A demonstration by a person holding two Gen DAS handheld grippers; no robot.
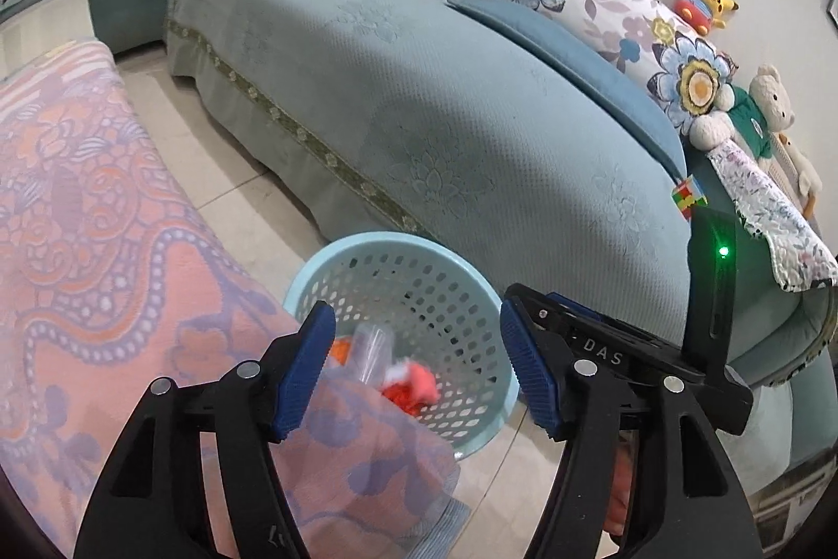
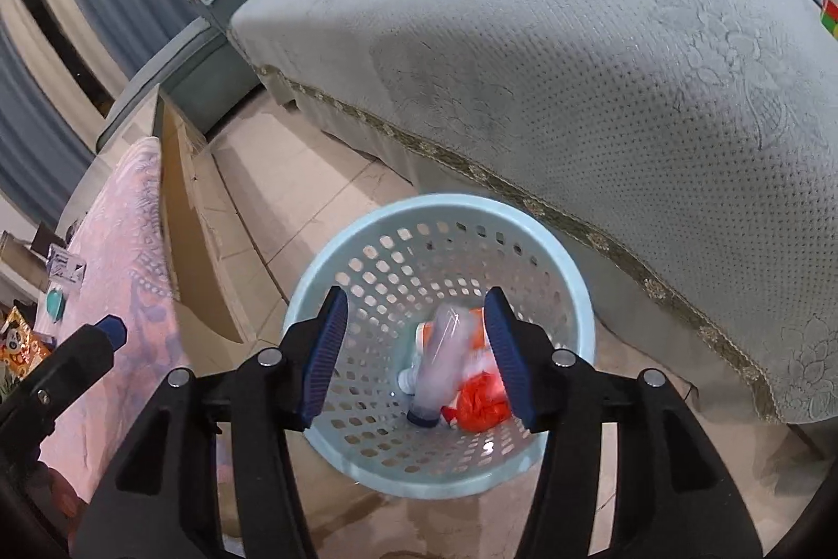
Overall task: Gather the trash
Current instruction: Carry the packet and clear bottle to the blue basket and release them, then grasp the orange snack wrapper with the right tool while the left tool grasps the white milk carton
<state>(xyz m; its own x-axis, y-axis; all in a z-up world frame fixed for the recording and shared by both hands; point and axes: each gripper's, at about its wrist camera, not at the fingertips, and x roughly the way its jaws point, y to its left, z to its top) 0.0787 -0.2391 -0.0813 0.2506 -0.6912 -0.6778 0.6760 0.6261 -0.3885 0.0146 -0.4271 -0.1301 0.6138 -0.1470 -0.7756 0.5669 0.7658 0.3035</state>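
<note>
— Two tools hang over the pale blue perforated plastic basket [image 2: 440, 313] at lower centre. Why so high?
— I'd judge for dropping trash in. The right tool [image 2: 416, 354] stands partly open, nothing pressed between its blue pads; a blurred clear plastic bottle [image 2: 437, 365] and crumpled orange-red wrapper [image 2: 479, 404] sit inside the basket below.
— And the left tool [image 1: 414, 365]?
— Likewise parted and empty, reaching past the pink patterned cloth on the table [image 1: 94, 213] at left.
— Why is the basket there?
— Probably handiness: it stands on the floor between table and teal sofa [image 1: 471, 103].

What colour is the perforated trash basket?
Light blue basket; the right wrist view shows it best.
</note>
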